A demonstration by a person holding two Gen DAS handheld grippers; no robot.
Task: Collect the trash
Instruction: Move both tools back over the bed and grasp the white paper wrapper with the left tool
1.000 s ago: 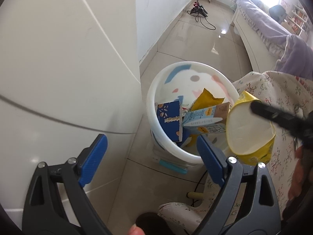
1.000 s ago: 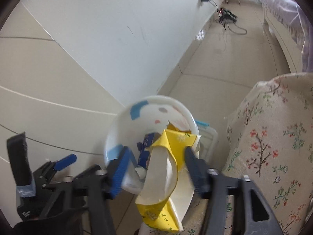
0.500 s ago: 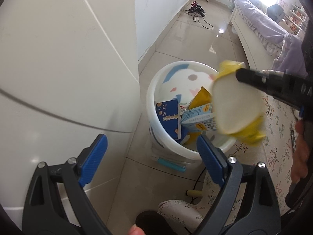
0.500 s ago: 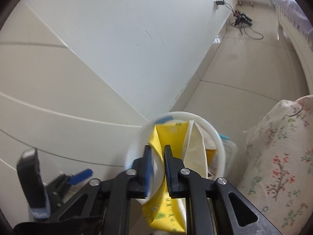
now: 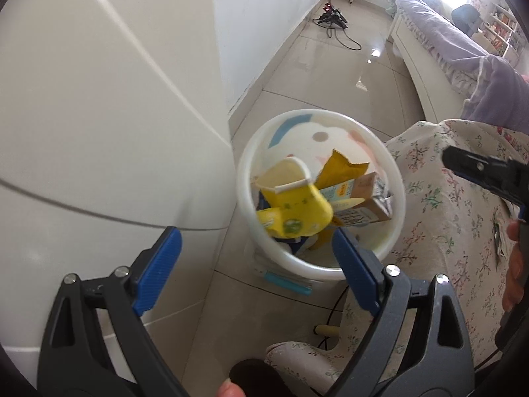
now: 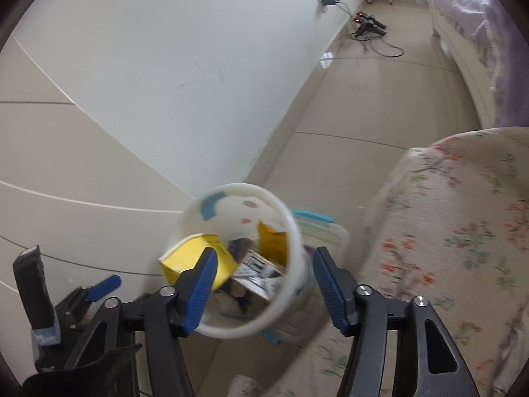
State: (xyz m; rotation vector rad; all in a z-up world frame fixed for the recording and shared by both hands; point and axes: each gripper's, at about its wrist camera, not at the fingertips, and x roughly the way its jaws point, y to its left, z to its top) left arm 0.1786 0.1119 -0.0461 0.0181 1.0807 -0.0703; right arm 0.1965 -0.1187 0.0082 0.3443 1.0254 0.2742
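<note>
Now we keep the right gripper (image 6: 263,284) over the round white plastic bin (image 5: 395,178); its jaws have just been opening, nothing between them, and the crumpled yellow paper cup (image 5: 292,203) lies inside on cartons. Both grippers tilt steeply down; our left gripper (image 5: 256,269) is spread, empty.

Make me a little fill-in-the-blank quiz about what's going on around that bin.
1. The yellow cup lies inside the white ____.
2. Both the left gripper and the right gripper have pads coloured ____.
3. The right gripper's jaws, just opened, hold ____.
4. Beside the bin, the cloth has a ____ pattern.

Answers: bin; blue; nothing; floral
</note>
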